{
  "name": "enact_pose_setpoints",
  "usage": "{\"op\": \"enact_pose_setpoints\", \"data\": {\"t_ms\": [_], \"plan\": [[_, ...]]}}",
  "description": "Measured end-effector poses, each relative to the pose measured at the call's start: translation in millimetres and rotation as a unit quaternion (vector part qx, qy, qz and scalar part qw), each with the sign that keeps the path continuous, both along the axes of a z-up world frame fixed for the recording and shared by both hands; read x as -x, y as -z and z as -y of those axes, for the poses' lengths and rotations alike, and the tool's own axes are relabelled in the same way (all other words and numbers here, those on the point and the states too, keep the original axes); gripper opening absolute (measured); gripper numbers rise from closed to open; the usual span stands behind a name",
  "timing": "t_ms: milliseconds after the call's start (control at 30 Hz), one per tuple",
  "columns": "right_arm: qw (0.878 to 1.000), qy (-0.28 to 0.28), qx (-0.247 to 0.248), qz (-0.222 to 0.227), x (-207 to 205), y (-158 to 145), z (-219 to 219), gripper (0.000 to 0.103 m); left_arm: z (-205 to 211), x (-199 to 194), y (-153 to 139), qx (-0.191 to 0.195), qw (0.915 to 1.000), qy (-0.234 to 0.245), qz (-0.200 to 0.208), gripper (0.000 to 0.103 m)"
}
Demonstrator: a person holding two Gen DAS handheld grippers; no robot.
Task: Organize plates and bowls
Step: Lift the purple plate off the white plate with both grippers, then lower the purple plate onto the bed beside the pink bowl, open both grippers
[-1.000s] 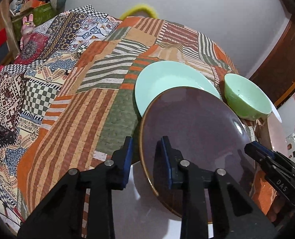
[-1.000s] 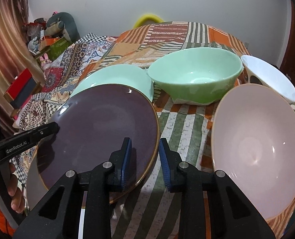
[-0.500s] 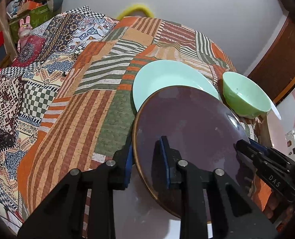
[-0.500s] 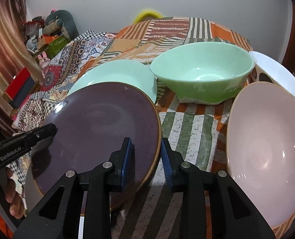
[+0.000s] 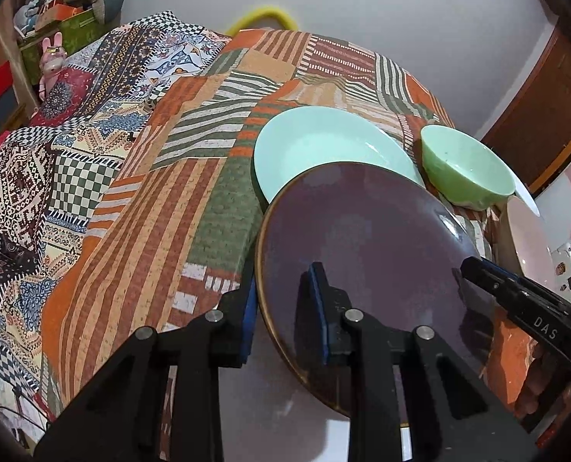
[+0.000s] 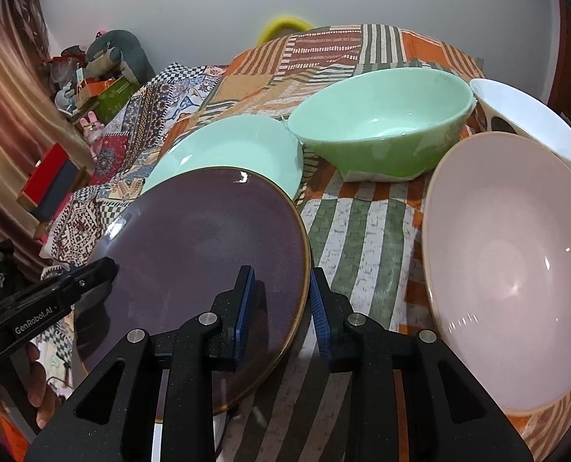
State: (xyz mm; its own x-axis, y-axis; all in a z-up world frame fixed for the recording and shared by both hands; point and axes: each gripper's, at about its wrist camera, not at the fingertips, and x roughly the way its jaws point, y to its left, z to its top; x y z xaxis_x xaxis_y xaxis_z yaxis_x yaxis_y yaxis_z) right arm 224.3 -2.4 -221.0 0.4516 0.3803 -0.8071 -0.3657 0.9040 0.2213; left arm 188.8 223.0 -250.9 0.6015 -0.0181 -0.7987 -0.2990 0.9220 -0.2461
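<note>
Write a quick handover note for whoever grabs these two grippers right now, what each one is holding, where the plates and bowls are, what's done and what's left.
Left gripper: shut on the near-left rim of the purple plate.
Right gripper: shut on the same plate's opposite rim; the plate is held tilted above the patchwork cloth.
Mint plate lies flat just beyond it. Green bowl, white bowl and pink bowl sit separately to the right.
Done: purple plate picked up with both grippers.
Left: probably set it on the mint plate, then nest the bowls.
</note>
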Motion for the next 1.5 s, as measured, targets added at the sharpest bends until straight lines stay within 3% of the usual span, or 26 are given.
{"op": "enact_pose_setpoints", "data": {"t_ms": [467,1033,1500], "plan": [[0.999,-0.004,-0.028,0.033,19.6,-33.0,10.8,0.026,19.9,26.9,-45.4,-0.022,0.999,-0.004,0.038,0.026],[0.995,0.012,-0.056,0.088,57.1,-78.8,48.1,0.026,69.0,65.8,-103.8,-0.045,0.9944,0.034,0.09,0.026],[0.992,0.022,-0.06,0.106,91.1,-93.7,83.9,0.026,110.7,95.3,-118.9,-0.047,0.9925,0.065,0.092,0.026]]}}
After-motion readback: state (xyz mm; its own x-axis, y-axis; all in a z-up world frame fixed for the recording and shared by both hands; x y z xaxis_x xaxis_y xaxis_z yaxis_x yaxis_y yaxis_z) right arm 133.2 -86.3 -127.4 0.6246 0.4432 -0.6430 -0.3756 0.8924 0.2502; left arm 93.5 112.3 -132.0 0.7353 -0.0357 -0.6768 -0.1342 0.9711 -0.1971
